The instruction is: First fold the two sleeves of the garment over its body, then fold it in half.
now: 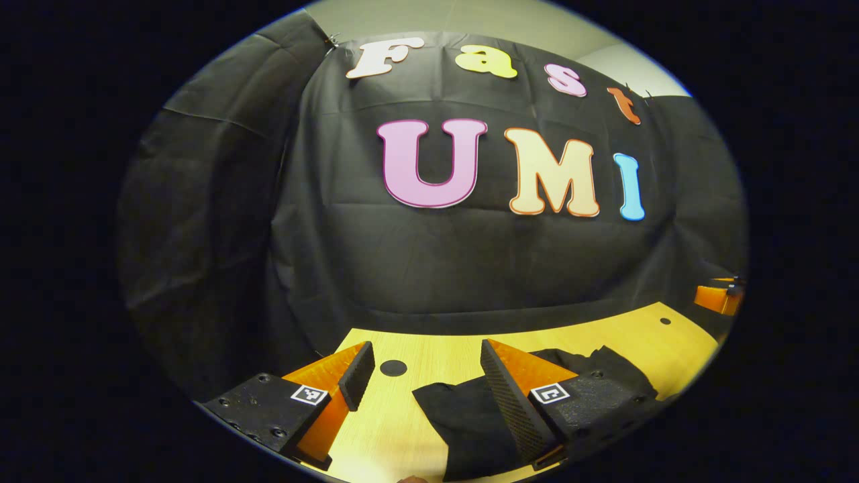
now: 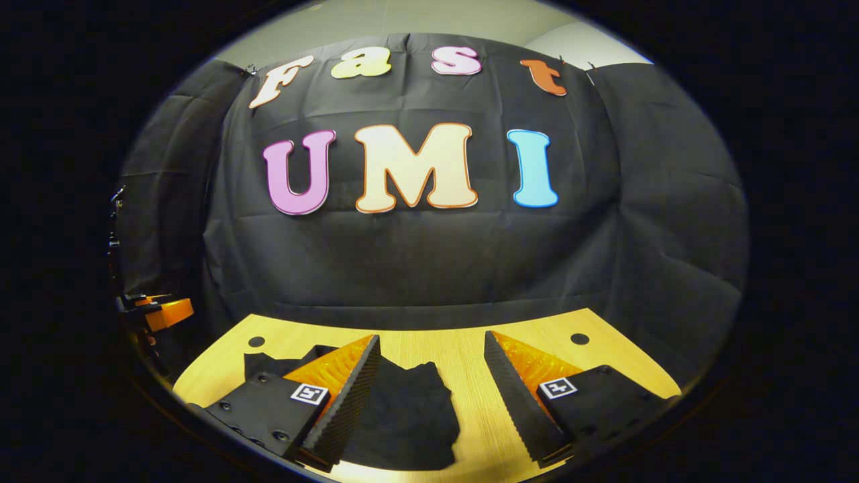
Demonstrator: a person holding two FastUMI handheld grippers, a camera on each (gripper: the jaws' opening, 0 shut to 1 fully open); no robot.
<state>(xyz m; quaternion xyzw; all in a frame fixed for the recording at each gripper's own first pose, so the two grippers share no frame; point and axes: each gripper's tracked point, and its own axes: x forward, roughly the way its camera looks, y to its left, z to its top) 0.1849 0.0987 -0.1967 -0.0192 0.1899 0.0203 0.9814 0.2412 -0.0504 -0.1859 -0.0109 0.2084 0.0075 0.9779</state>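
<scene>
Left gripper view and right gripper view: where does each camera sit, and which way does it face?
Left gripper view: rides on the left tongs, low over the table, facing the cloth wall; its open fingers frame the black garment; the other tongs show far right.
Right gripper view: rides on the right tongs, facing likewise; fingers open over the garment; the other tongs show far left.
Shared: table, garment, wall.
</scene>
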